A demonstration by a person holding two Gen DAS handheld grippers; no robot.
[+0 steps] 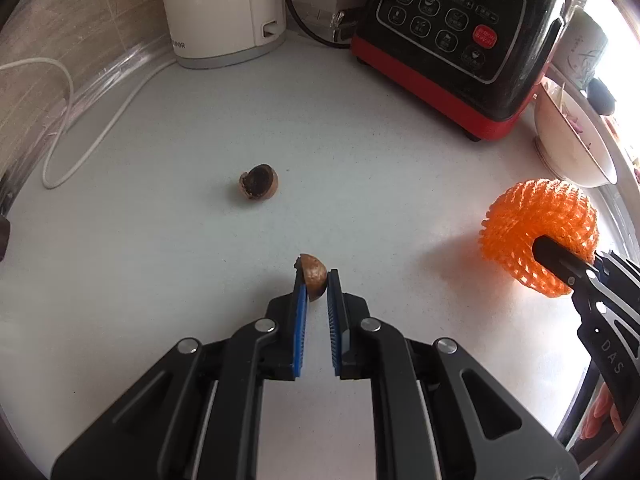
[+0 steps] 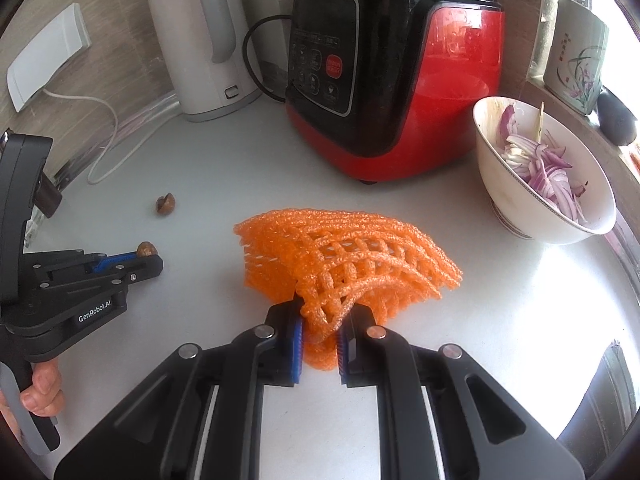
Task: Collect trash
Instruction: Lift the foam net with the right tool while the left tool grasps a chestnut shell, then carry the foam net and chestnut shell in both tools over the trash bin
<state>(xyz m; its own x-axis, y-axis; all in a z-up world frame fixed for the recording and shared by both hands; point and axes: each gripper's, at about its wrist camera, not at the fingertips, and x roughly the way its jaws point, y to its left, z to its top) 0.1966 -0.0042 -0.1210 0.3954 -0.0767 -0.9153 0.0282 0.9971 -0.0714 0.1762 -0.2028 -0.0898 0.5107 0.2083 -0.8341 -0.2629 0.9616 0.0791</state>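
Note:
My left gripper (image 1: 316, 280) is shut on a brown nut shell half (image 1: 313, 276), just above the white counter (image 1: 160, 260). It also shows in the right wrist view (image 2: 146, 249), pinched at the left gripper's tips. A second shell half (image 1: 259, 187) lies open-side up on the counter further ahead; it shows in the right wrist view (image 2: 165, 203) too. My right gripper (image 2: 320, 332) is shut on an orange foam fruit net (image 2: 344, 256), which also shows at the right of the left wrist view (image 1: 536, 236).
A white kettle (image 1: 224, 12) and a red-and-black blender base (image 1: 460, 36) stand at the back. A white cable (image 1: 80, 136) runs along the left. A bowl of sliced red onion (image 2: 548, 172) sits at the right, by a painted cup (image 2: 576, 56).

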